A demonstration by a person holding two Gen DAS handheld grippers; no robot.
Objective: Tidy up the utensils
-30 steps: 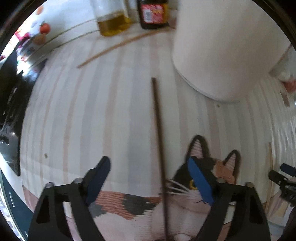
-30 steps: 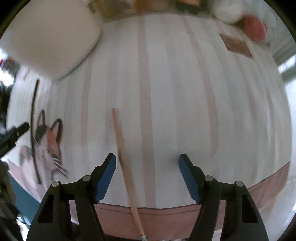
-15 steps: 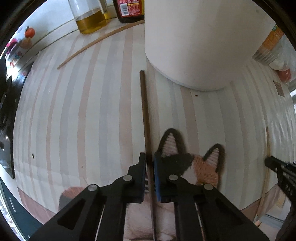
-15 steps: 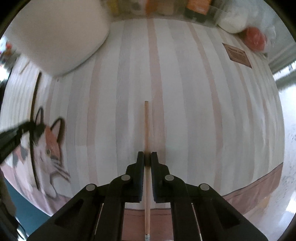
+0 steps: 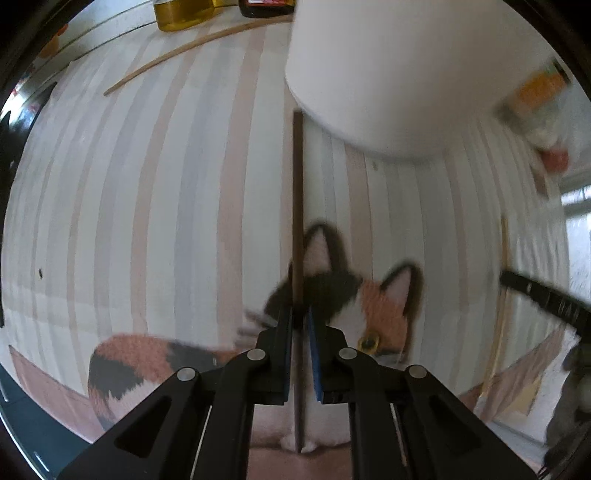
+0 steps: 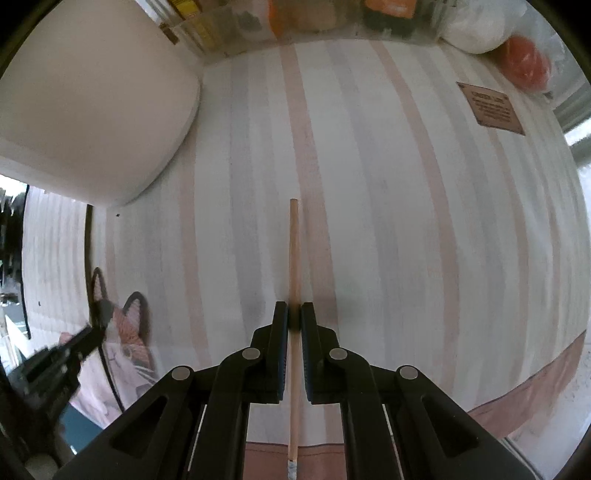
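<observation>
My left gripper (image 5: 300,314) is shut on a dark brown chopstick (image 5: 297,206) that runs straight ahead over the striped cloth, its far tip beside the white container (image 5: 388,70). My right gripper (image 6: 294,314) is shut on a light wooden chopstick (image 6: 294,251), which points forward above the stripes. Another light chopstick (image 5: 192,46) lies on the cloth at the upper left of the left wrist view. The right gripper with its chopstick shows at the right edge there, and the left gripper (image 6: 96,332) appears at the lower left of the right wrist view.
A cat picture (image 5: 369,306) is woven into the striped cloth (image 6: 406,221) under the left gripper. An oil bottle (image 5: 181,14) and a dark bottle (image 5: 266,7) stand at the back. Packets, a white bag and a red fruit (image 6: 526,62) line the far edge.
Both grippers went from wide open to shut on their chopsticks. The right gripper has since shifted with its chopstick; the white container now looms closer in both views.
</observation>
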